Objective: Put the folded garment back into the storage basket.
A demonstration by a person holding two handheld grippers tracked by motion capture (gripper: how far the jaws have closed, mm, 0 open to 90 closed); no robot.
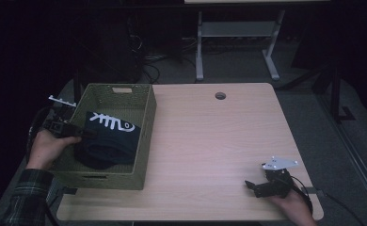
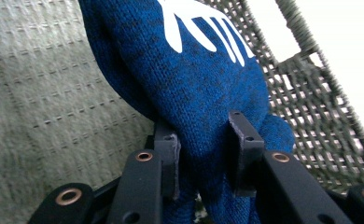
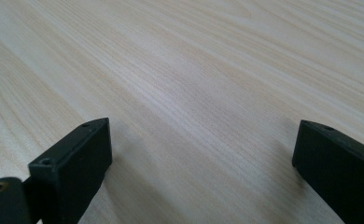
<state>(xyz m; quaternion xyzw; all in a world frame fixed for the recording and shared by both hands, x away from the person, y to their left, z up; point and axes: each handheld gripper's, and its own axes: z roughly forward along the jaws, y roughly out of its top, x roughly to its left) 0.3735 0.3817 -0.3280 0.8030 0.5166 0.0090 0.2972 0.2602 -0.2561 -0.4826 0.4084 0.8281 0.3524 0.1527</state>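
A dark blue knitted garment (image 1: 108, 141) with a white fishbone print lies in the green woven basket (image 1: 146, 136) at the table's left. My left gripper (image 1: 86, 134) reaches over the basket's left wall and is shut on the garment. In the left gripper view, a bunched fold of the garment (image 2: 194, 70) fills the gap of my left gripper (image 2: 208, 140), above the basket's floor (image 2: 45, 107). My right gripper (image 1: 251, 185) rests low on the table (image 1: 219, 136) at the front right. In the right gripper view, my right gripper (image 3: 203, 144) stands open over bare wood (image 3: 194, 60).
A round cable hole (image 1: 220, 96) sits near the table's far edge. Behind the table stands a white desk frame (image 1: 199, 47) among floor cables. The basket's right wall borders the wide wooden middle of the table.
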